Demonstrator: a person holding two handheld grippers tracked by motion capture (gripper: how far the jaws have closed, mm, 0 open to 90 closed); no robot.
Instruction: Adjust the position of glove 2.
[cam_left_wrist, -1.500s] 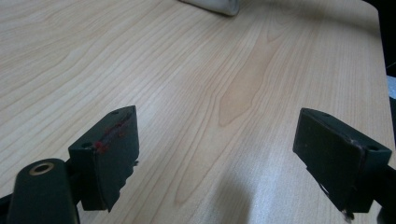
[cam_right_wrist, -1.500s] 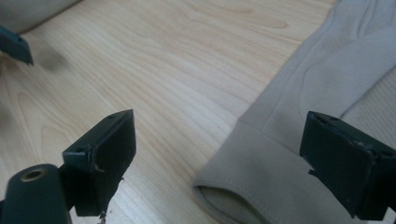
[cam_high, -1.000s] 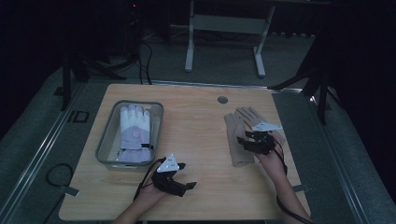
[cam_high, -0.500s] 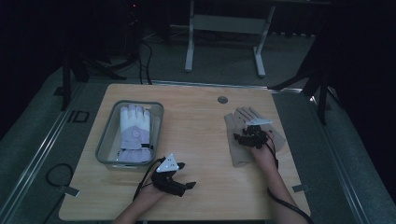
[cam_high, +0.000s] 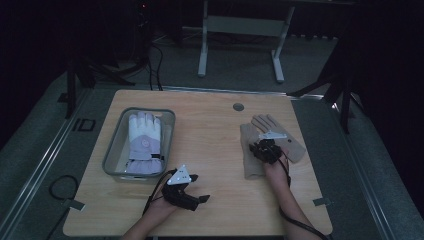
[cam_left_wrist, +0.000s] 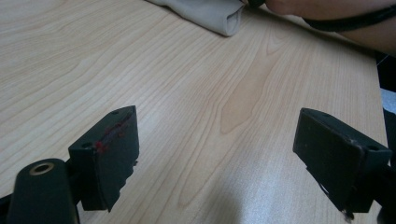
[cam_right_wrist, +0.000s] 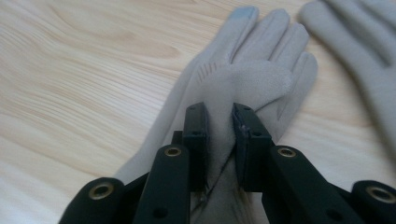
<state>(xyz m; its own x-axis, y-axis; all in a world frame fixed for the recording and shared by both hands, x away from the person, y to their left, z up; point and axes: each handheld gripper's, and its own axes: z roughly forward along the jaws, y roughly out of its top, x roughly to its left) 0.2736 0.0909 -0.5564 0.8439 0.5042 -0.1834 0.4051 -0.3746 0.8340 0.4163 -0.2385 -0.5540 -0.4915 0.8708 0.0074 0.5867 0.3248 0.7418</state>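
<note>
Wooden table (cam_high: 210, 150), beige glove (cam_right_wrist: 243, 88) lengthwise, fingers pointing away

Beneath the right claw (cam_high: 263, 150) in the high view, the beige glove's (cam_high: 251, 152) palm is hidden; in the right gripper view its cuff runs off the bottom edge behind the claw; the second beige glove (cam_right_wrist: 359, 56) is cut by the right edge.

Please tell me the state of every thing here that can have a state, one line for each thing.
left gripper: open, nothing between the jaws, over bare table.
right gripper: jaws have just been closing, now pinching a fold of the beige glove.
second beige glove: flat on the table, untouched.
white glove: lying in the grey tray.
</note>
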